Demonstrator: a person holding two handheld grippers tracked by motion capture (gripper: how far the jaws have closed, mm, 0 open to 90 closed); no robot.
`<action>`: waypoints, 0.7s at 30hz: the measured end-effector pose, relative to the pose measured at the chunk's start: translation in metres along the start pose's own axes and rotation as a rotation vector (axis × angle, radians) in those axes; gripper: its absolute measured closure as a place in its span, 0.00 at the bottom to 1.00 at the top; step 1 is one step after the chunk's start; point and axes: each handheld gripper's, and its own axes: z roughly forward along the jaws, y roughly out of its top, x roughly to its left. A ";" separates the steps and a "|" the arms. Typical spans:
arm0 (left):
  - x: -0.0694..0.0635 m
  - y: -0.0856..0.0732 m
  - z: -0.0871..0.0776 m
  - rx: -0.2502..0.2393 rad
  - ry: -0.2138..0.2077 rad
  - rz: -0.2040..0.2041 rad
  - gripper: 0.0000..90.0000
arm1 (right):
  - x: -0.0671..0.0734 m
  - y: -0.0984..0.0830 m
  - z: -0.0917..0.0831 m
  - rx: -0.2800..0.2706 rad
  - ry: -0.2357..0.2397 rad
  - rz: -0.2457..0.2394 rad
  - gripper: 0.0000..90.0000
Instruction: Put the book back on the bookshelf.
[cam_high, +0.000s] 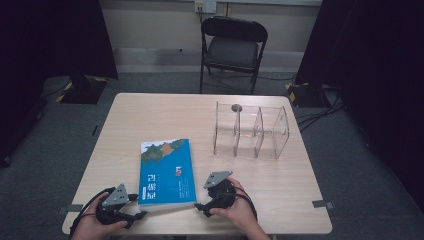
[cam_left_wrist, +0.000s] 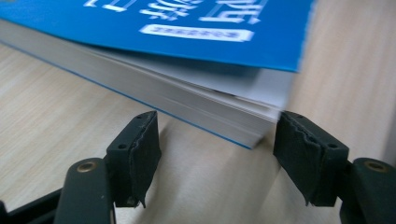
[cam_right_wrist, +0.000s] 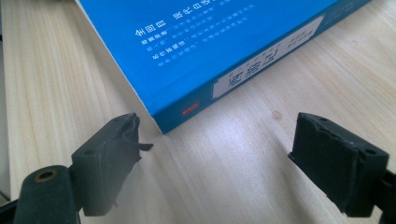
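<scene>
A thick blue paperback book (cam_high: 166, 171) lies flat near the front of the wooden table (cam_high: 150, 115), its cover showing white characters and a green picture at the far end. My left gripper (cam_high: 141, 214) rests at the book's near left corner, jaws open; in the left gripper view the book's page edge (cam_left_wrist: 196, 100) sits just beyond the open left gripper (cam_left_wrist: 217, 156). My right gripper (cam_high: 200, 207) lies at the book's near right corner, open. The book's spine corner (cam_right_wrist: 187, 105) lies just ahead of the open right gripper (cam_right_wrist: 217, 161).
A clear acrylic divider stand (cam_high: 251, 131) with several slots stands on the right half of the table. A black folding chair (cam_high: 232, 45) is behind the far edge. Bare tabletop lies between book and stand.
</scene>
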 end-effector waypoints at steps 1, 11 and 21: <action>-0.001 0.002 0.000 0.019 -0.004 0.009 0.35 | 0.000 0.000 0.001 0.012 0.004 -0.015 0.16; -0.005 0.005 -0.001 0.016 -0.013 0.004 0.46 | 0.004 0.008 0.001 -0.008 0.037 -0.037 0.16; -0.001 0.012 -0.010 -0.019 -0.024 -0.011 0.49 | 0.012 0.017 0.006 0.021 0.092 -0.078 0.17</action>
